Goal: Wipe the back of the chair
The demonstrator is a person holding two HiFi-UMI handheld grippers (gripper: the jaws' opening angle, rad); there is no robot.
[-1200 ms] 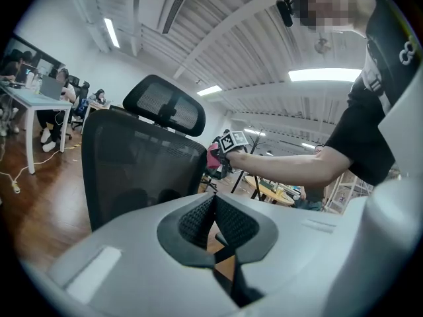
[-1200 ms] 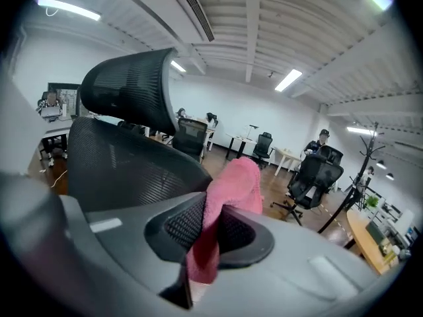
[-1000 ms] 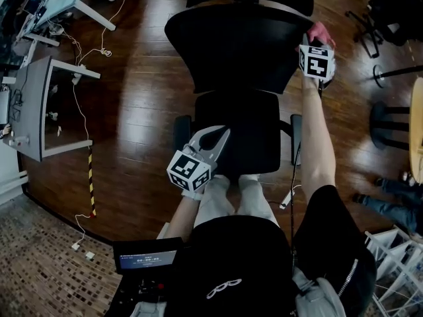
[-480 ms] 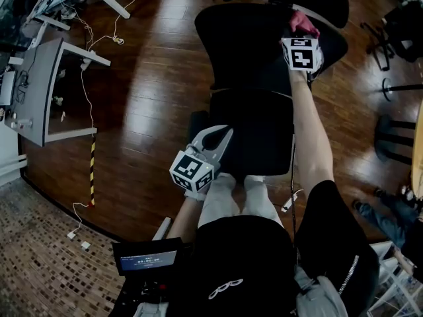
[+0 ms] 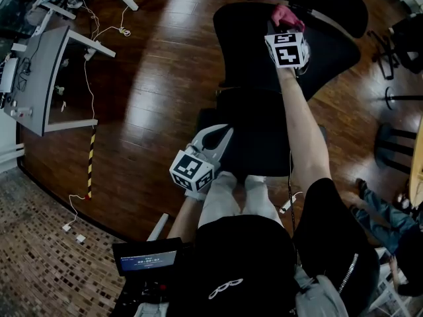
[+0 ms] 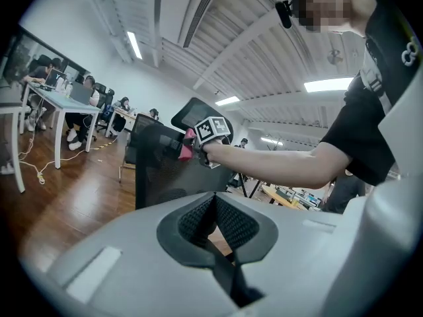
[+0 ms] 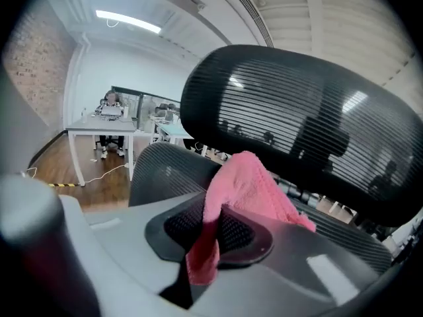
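A black mesh office chair stands before me; its backrest (image 5: 251,45) fills the top middle of the head view and its seat (image 5: 254,134) lies below. My right gripper (image 5: 281,25) is shut on a pink cloth (image 5: 285,15) and holds it against the top of the backrest, just under the headrest (image 7: 297,131). In the right gripper view the pink cloth (image 7: 248,190) bulges out between the jaws. My left gripper (image 5: 218,136) hangs low by the seat's left front, jaws shut with nothing between them. From the left gripper view the backrest (image 6: 162,167) and the right gripper (image 6: 210,129) show ahead.
A grey desk (image 5: 39,91) with cables stands at the left. A yellow-black striped strip (image 5: 90,164) lies on the wooden floor. Chair bases and stools (image 5: 396,137) stand at the right, with a person's legs (image 5: 380,213) nearby. People sit at desks (image 6: 59,101) far off.
My right gripper with the pink cloth has slid leftward along the top of the backrest. The left gripper has stayed by the seat.
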